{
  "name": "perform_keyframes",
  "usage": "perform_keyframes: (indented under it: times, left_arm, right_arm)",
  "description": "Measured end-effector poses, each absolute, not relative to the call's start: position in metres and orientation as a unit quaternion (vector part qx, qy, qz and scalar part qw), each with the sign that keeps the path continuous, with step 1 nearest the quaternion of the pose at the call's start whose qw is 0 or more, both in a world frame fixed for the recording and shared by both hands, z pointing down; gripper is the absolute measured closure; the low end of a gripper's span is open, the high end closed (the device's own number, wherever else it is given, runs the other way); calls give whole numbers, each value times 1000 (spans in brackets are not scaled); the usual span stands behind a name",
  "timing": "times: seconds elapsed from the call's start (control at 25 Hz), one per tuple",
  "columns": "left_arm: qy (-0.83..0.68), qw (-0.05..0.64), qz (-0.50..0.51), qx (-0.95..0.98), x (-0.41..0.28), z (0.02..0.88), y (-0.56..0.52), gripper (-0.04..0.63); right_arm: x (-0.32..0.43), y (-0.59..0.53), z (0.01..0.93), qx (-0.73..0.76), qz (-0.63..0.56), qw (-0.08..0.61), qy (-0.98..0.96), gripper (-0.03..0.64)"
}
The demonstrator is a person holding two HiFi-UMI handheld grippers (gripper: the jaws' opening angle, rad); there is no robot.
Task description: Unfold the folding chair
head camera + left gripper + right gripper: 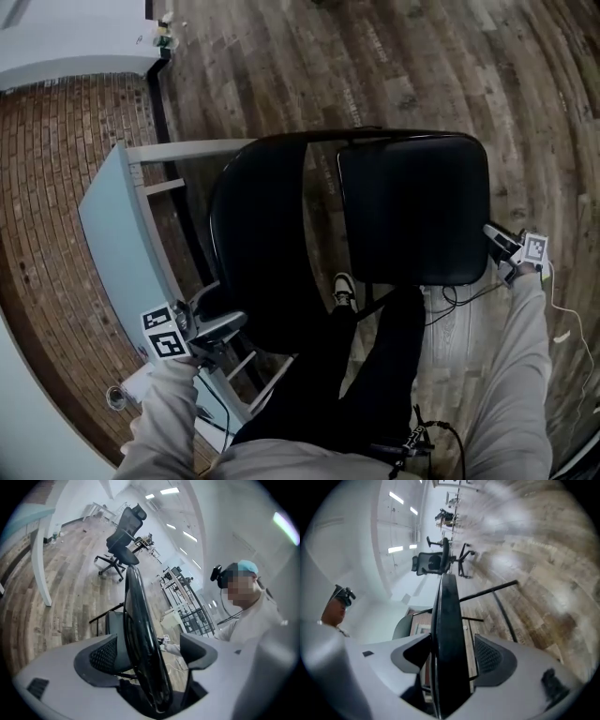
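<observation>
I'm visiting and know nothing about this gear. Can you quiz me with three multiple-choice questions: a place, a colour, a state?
1. Where is the right gripper? A. At the black padded folding chair's right edge. B. On the pale blue table. C. On the floor.
2. What colour is the chair's padding? A. Red. B. Black. C. White.
3. How do the left gripper's fingers stand? A. Shut, empty. B. Apart, chair edge between them. C. Clamped on a cup.
Answers: A, head view shows it there; B, both panels are black; B, gaps show beside the edge.
</observation>
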State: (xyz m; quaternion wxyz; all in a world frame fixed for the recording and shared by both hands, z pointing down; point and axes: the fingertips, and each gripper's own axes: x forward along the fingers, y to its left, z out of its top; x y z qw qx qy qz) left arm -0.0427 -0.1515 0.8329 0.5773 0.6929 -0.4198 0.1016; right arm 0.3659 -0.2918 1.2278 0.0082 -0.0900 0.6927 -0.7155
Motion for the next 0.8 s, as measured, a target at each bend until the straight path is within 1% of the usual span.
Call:
perform_keyframes:
  times: [0.12,0.16,0.2,0.44,0.48,0.56,0.6,0.72,0.76,0.8]
  left_arm:
    - [-448,556,105,692,-63,822,-151,189]
    - [-460,549,104,690,-71,817,-150,157]
    - [-471,543,100,688,-78,812,-149,146]
    - [-486,515,83,701,-104,776,-140,144]
    - [-490,513,78,701,-109,770,-137,144]
    - [-495,511,65,699,-117,753,-130,146]
    - [-496,509,61,701,-119,744,-127,146]
    - [-491,499,45,713,-126,710,-116,150]
    - [-490,495,37,717,-130,699,-115,176]
    - [-489,491,26,721,-133,688,-116,248]
  right_arm:
    - [409,-297,1215,-159,-713,-15,683,331]
    - [417,-294,1204,-168,-709,-21,685,331]
    - [421,-293,1188,-173,-704,-23,689,331]
    - [407,-300,1069,-206,-660,-5,722,331]
    - [406,-302,1054,-225,-649,-15,727,332]
    - [412,-302,1034,-291,-622,-64,724,333]
    - [412,-301,1021,-316,-610,-79,722,333]
    - [404,-293,963,-362,-592,-85,716,344]
    - [396,-293,939,-366,-579,-78,724,417]
    - [387,-296,914,-367,-562,-72,738,561]
